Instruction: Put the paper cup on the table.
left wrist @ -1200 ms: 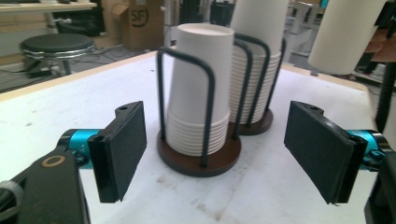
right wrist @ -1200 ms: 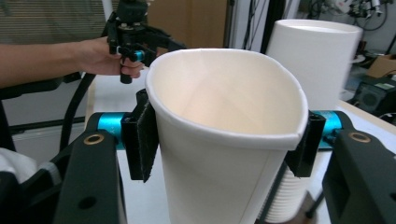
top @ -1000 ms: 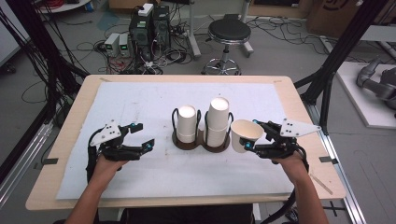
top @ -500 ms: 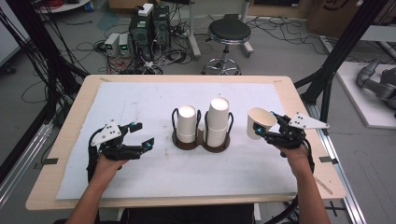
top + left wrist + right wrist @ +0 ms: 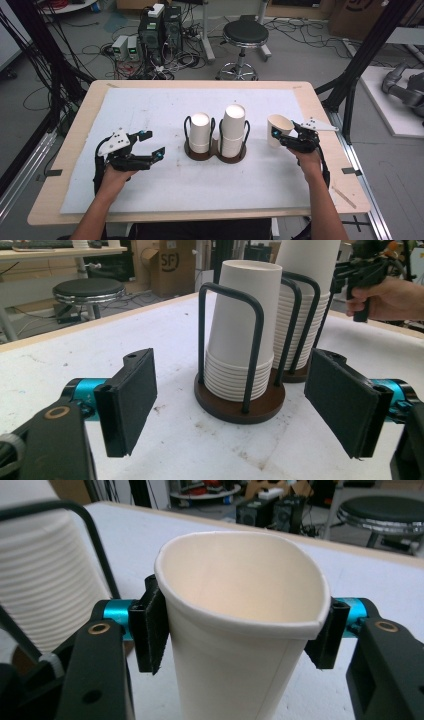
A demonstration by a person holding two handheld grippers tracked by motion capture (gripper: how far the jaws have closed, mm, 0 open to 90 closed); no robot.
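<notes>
The holder [image 5: 216, 150] stands mid-table with 2 cup stacks [image 5: 201, 132] in it. The left gripper [image 5: 150, 145] lies at its 9 o'clock, the single cup [image 5: 277, 131] at 3 o'clock between the right gripper's [image 5: 282, 136] jaws.

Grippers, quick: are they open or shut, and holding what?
Left gripper: open, holding nothing.
Right gripper: shut on a paper cup, mouth up.

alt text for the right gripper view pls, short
The right claw grips a single white paper cup, upright with its mouth open and its rim squeezed slightly oval between the black pads. A cup stack in a black wire holder stands at left on the white-covered table.
</notes>
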